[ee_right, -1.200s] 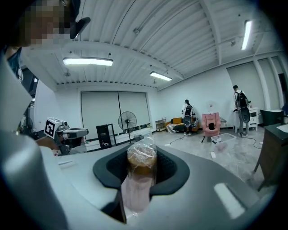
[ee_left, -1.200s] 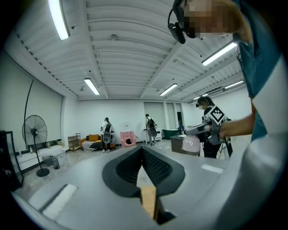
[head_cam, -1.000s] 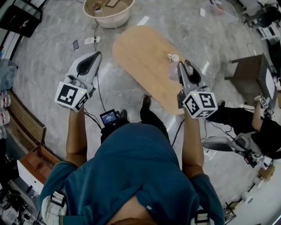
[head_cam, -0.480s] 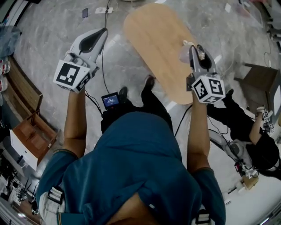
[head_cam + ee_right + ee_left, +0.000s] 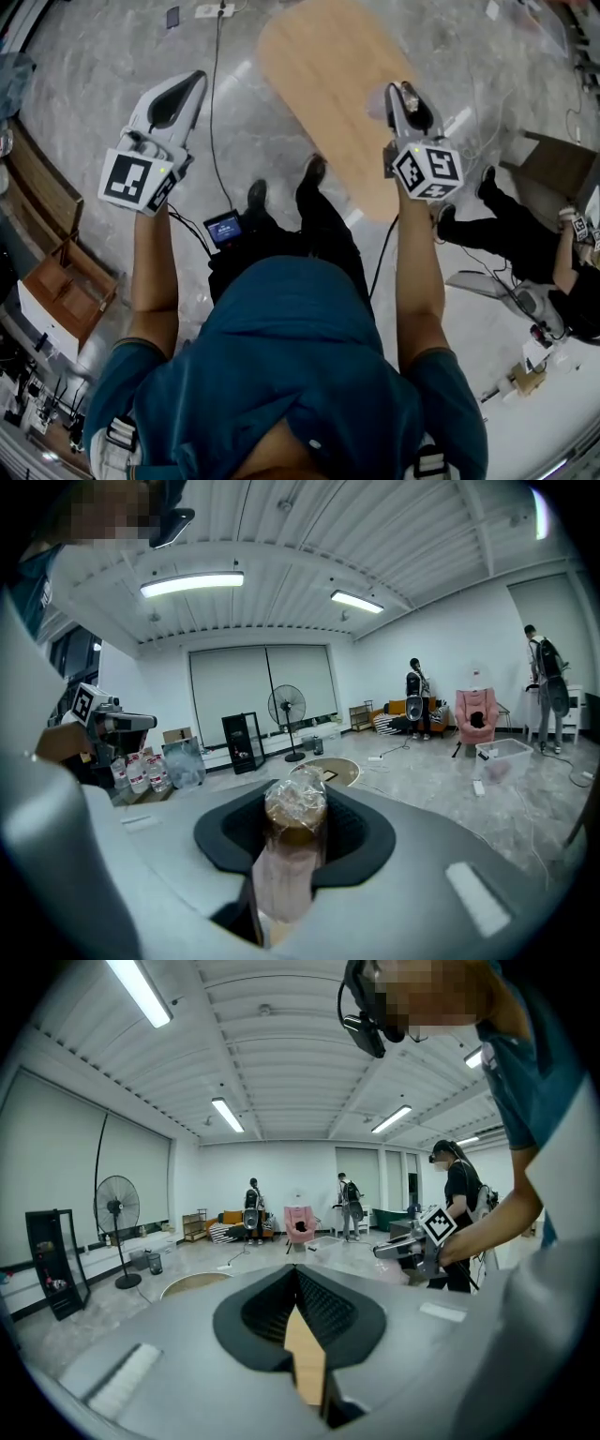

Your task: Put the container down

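My right gripper (image 5: 398, 94) is shut on the container (image 5: 377, 103), a clear plastic cup with a brown top under crinkled film. It hangs over the right edge of the oval wooden table (image 5: 319, 84). In the right gripper view the container (image 5: 292, 855) stands upright between the dark pads, and that gripper (image 5: 295, 827) points out into the room. My left gripper (image 5: 192, 82) is out over the grey floor, left of the table, jaws together and nothing in them. In its own view the left gripper (image 5: 296, 1274) faces the hall.
A small screen device (image 5: 225, 228) and cables lie on the floor by the person's feet. Another person (image 5: 525, 244) sits at the right near a brown box (image 5: 553, 159). A wooden crate (image 5: 61, 291) stands at the left. A standing fan (image 5: 286, 710) is far off.
The head view has swung, so the table now sits higher in the picture. Both grippers keep their hold and spacing; the right one still carries the container at the table's right edge.
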The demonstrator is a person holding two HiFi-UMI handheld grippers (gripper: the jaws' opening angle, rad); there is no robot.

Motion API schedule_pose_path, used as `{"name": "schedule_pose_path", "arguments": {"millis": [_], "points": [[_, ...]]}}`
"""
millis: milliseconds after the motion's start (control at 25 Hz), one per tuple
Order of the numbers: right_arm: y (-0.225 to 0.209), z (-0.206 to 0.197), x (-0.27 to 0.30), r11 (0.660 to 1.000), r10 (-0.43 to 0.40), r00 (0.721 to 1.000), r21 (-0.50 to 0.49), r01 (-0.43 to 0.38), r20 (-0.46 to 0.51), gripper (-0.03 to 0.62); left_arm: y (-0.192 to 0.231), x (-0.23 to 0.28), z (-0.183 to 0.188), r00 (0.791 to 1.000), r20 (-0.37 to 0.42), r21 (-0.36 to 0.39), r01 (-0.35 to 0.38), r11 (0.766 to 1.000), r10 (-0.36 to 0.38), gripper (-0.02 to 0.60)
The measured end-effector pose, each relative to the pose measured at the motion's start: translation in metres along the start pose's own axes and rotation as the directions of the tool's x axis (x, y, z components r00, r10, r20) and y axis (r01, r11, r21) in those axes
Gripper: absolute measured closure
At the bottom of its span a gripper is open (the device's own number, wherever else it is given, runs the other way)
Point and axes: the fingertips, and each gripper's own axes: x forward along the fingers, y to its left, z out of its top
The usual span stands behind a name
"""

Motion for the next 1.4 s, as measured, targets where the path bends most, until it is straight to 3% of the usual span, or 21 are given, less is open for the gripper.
{"name": "schedule_pose_path", "arguments": {"millis": [440,1400], "points": [[-0.041,-0.059,0.042,1.000,-0.020,1.000,0.024,0.020,-0.012,0.476,-0.004,0.012,-0.045,0.997,-0.070,-0.017,-0.013,1.000,0.011,0.586],[-0.108,-0.240,0.135,0.990,-0.086,0.985,0.102,0.101,-0.149,0.476,-0.019,0.032,-0.139,0.974,-0.223,-0.077,-0.048,0.996,0.030,0.586]]}}
